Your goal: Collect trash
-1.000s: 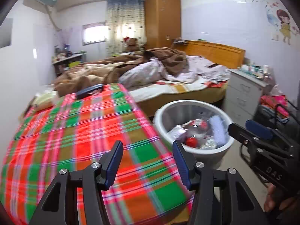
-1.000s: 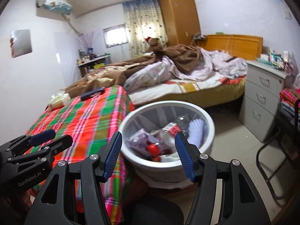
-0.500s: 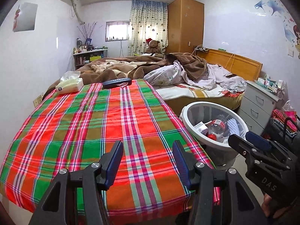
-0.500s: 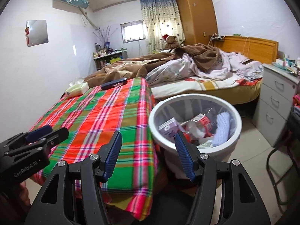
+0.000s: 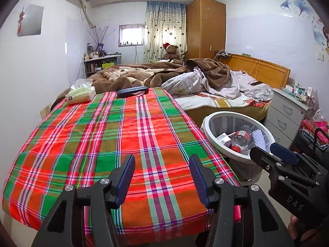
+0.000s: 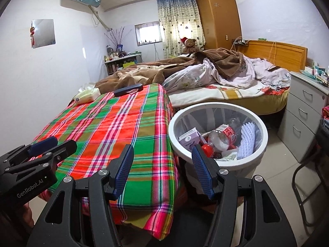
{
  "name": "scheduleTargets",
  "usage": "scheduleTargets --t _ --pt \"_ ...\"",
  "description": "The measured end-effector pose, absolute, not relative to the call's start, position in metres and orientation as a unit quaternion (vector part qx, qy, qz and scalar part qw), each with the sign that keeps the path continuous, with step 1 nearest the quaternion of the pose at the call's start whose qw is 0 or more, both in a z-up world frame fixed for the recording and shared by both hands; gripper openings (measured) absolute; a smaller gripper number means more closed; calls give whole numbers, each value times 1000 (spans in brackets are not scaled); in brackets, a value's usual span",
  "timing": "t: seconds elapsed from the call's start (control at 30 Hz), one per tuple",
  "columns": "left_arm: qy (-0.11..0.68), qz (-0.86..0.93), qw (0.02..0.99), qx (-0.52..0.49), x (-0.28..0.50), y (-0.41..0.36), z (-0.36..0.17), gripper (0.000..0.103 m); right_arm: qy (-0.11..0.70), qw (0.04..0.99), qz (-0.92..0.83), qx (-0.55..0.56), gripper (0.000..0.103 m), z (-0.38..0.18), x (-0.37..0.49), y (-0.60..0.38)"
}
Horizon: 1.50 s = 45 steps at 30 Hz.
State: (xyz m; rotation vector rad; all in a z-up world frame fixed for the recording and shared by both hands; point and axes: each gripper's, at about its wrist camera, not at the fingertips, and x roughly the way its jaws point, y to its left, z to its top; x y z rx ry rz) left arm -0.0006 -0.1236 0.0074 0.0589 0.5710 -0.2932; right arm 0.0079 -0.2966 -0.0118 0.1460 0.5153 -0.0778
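Note:
A white round trash bin [image 5: 207, 123] [image 6: 216, 107] stands on the floor at the right edge of a table under a red and green plaid cloth [image 5: 102, 135] [image 6: 115, 127]. Inside lie a clear bottle with a red label [image 6: 222, 135], a small purple carton [image 6: 189, 139] and a white bumpy sheet [image 6: 246, 138]. My left gripper [image 5: 162, 160] hangs open over the near part of the cloth, nothing between its fingers. My right gripper [image 6: 162, 150] is open over the table's corner, with the bin just beyond its right finger. Each gripper shows in the other's view: right gripper [image 5: 273, 152], left gripper [image 6: 51, 144].
A tissue pack [image 5: 81, 94] and a dark flat case [image 5: 132, 91] lie at the table's far end. Behind is an unmade bed [image 5: 216, 94]. A grey drawer cabinet [image 6: 302, 113] and a metal chair frame [image 6: 308, 177] stand right of the bin.
Both views have levelled out and pulled back from the bin, which now sits farther off and more to the right. Both grippers stayed open with nothing in them.

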Motion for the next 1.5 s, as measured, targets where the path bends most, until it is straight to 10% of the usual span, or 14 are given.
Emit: scheduleTargets --t 1.5 --pt "278 -143 949 31 -7 -122 11 54 248 965 -40 72 60 -6 1 -291"
